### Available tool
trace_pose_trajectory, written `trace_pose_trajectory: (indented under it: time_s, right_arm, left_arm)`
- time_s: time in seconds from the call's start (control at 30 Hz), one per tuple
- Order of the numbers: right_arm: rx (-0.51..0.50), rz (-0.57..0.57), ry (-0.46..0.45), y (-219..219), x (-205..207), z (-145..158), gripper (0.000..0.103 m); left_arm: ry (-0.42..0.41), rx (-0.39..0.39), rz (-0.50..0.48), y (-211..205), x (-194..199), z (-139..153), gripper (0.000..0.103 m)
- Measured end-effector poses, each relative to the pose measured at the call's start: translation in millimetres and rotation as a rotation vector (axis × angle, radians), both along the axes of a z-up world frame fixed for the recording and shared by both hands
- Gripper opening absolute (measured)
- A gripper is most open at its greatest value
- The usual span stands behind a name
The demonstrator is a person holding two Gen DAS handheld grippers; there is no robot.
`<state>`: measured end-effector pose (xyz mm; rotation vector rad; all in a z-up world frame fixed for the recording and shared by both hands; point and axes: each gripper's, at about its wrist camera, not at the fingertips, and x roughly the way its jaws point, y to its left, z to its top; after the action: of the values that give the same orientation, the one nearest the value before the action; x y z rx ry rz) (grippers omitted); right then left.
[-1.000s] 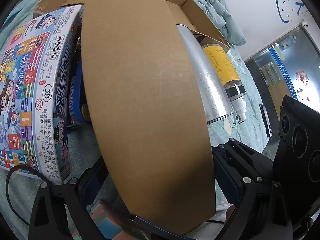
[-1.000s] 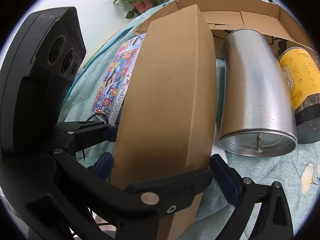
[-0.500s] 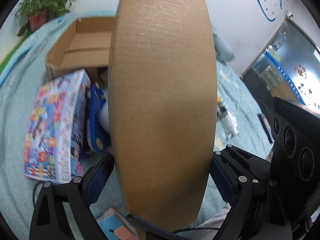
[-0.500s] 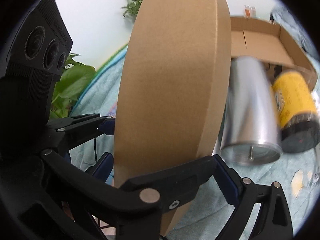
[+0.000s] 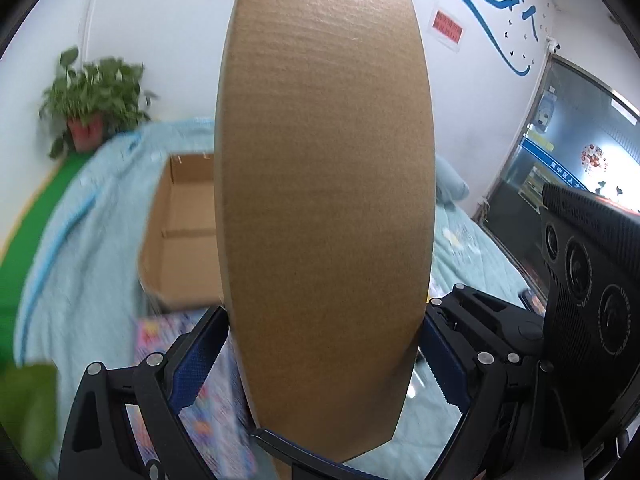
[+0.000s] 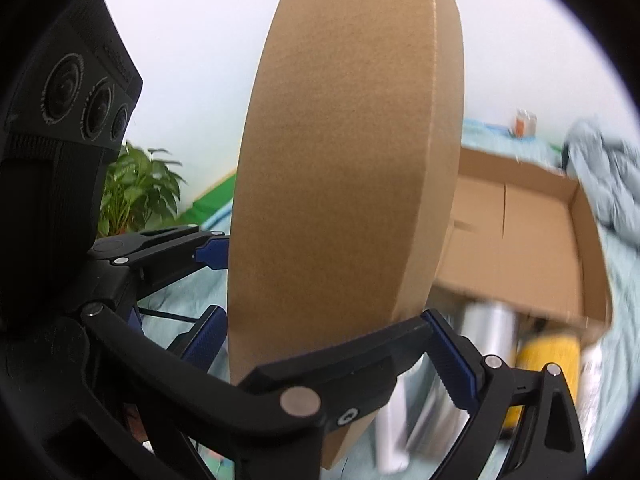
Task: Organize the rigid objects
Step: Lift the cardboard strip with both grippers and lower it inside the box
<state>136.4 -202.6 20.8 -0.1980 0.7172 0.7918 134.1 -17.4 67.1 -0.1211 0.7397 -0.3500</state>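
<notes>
Between two grippers' jaws, left and right, one closed carton is clamped.

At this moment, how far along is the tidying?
Done: nothing visibly; the open carton looks empty. In hand: both claws, left claw and right claw, grip the closed brown box. Left: silver can, yellow bottle and colourful game box on the bedspread.

Cardboard box between tool pads
</notes>
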Motion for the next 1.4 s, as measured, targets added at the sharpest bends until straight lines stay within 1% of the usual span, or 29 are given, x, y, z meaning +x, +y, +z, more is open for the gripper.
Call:
trace_pose_trajectory:
  time_s: [0.1,0.17,0.27,0.4,0.53,0.63,0.67,0.73,0.77,0.87,0.93,1.07,1.2,1.33,1.4]
  right_arm:
    - [0.000,0.016,-0.042,12,16,17,0.096]
    - [-0.004,0.027,-0.065,21,28,29,0.096]
    - [-0.006,0.045,-0.099,33,42,43,0.096]
    - [0.005,0.050,-0.121,51,63,53,0.096]
    - [0.014,0.046,-0.119,66,89,55,0.096]
    - [0.015,0.044,-0.104,74,108,50,0.096]
    - [0.015,0.046,-0.097,72,108,45,0.096]
    - [0.013,0.049,-0.074,76,122,38,0.096]
    - [0.011,0.051,-0.060,78,127,32,0.096]
    - [0.005,0.053,-0.008,84,145,13,0.096]
    - [-0.002,0.054,0.042,91,162,-5,0.096]
    - [-0.019,0.053,0.150,97,196,-51,0.096]
    - [-0.044,0.053,0.240,101,209,-88,0.096]
    - [-0.052,0.052,0.302,102,209,-110,0.096]
    - [-0.049,0.056,0.329,103,211,-118,0.096]
  left_arm:
    - [-0.041,-0.002,0.011,15,15,23,0.092]
    - [-0.064,-0.004,0.023,26,29,46,0.092]
    - [-0.097,-0.006,0.036,39,49,71,0.092]
    - [-0.119,0.005,0.041,54,83,105,0.092]
    - [-0.113,0.015,0.036,66,121,122,0.092]
    - [-0.092,0.017,0.036,74,150,124,0.092]
    - [-0.084,0.018,0.039,75,157,121,0.092]
    - [-0.057,0.017,0.044,78,174,113,0.092]
    - [-0.044,0.019,0.044,73,171,104,0.092]
    - [0.018,0.018,0.049,73,189,76,0.092]
    - [0.065,0.014,0.051,74,201,56,0.092]
    - [0.171,0.007,0.059,78,224,13,0.092]
    - [0.258,-0.006,0.061,79,236,-22,0.092]
    - [0.313,0.000,0.066,74,235,-39,0.092]
    - [0.326,-0.019,0.087,86,245,-51,0.092]
